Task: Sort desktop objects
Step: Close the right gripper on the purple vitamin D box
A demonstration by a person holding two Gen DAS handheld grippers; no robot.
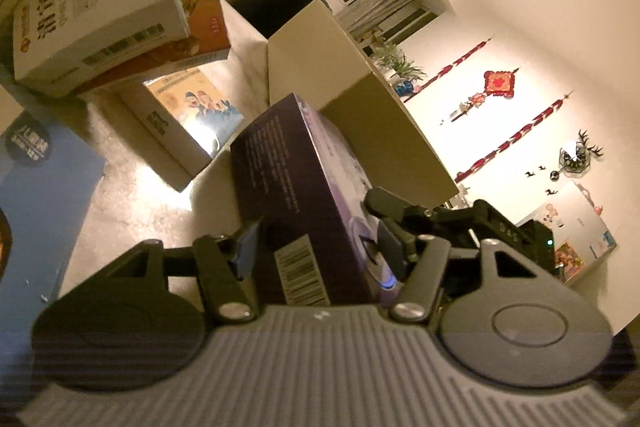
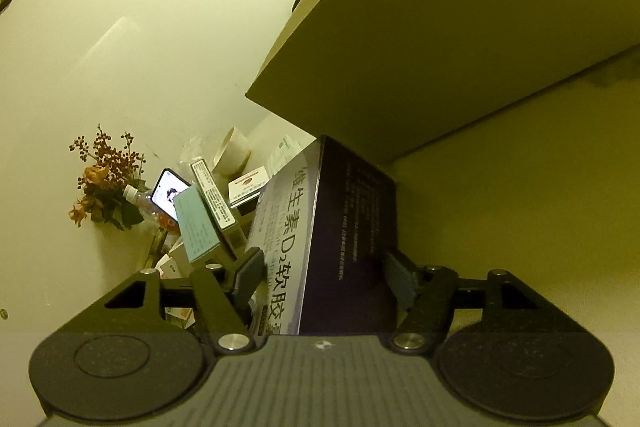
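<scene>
In the left wrist view, the purple box (image 1: pixel 304 187) lies on the table (image 1: pixel 132 195) between the fingers of the left gripper (image 1: pixel 318 247), its barcoded end toward the camera. The left pad stands slightly off the box's dark side, so this gripper is parted and not clamped, though the far pad overlaps the pale printed face and contact there cannot be judged. Just beyond the box, at 12 o'clock, stands an open tan carton (image 1: pixel 320 59), and the box's far end reaches its wall. At 10 o'clock a white box (image 1: pixel 100 7) sits on an orange box (image 1: pixel 200 43). Below them lies a picture box (image 1: pixel 188 115) with cartoon figures, and a blue box (image 1: pixel 44 195) fills the 9 o'clock edge. In the right wrist view, the same purple box (image 2: pixel 352 219) stands edge-on between the fingers of the right gripper (image 2: pixel 324 277), with the carton (image 2: pixel 440 47) looming at 1 o'clock. Both pads sit right at the box's faces, but whether they press on it cannot be told. At 9 o'clock are a green box (image 2: pixel 198 227), a lit phone (image 2: pixel 170 193), a bottle (image 2: pixel 140 203) and dried flowers (image 2: pixel 104 179).
</scene>
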